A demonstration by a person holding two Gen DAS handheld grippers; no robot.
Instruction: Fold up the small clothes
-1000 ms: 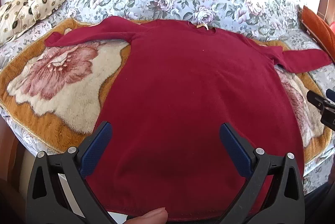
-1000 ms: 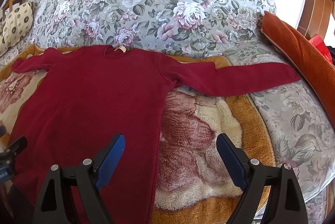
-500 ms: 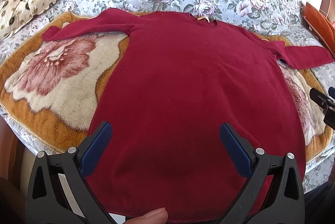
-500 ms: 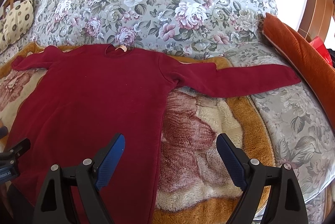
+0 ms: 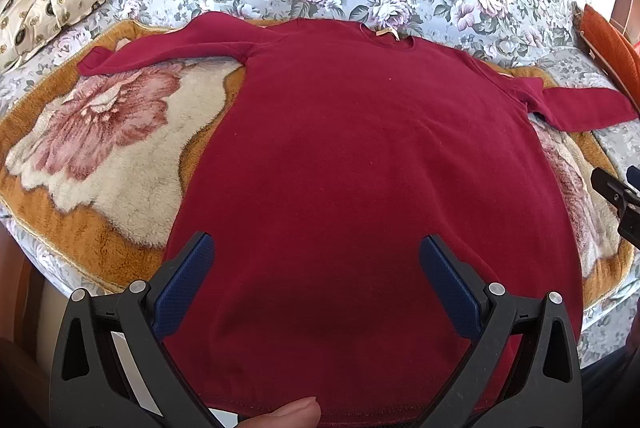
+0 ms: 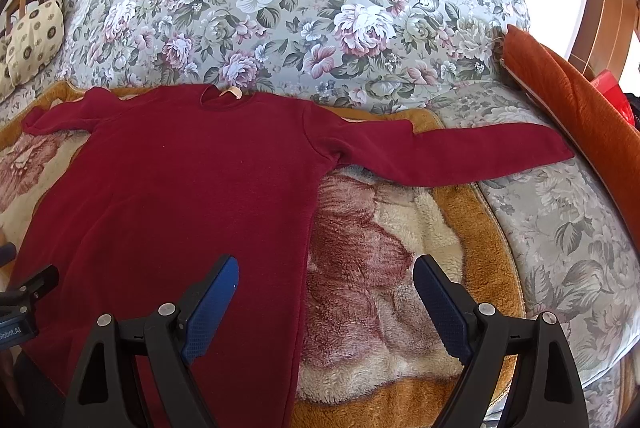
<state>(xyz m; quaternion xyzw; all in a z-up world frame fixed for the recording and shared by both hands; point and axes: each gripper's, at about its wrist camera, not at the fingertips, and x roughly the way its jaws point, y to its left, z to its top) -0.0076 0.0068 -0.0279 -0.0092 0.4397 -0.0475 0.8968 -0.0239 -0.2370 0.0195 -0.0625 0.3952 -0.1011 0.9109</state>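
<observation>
A dark red long-sleeved sweater lies flat, front down or up I cannot tell, on a plush flower-patterned blanket spread over a bed with a floral bedspread, both sleeves stretched out sideways (the collar label faces the far side). The left gripper hovers over the sweater's lower body, fingers wide apart and holding nothing. The right gripper hangs above the sweater's right side edge and the blanket, its fingers likewise spread and empty. An orange cushion lies at the right.
</observation>
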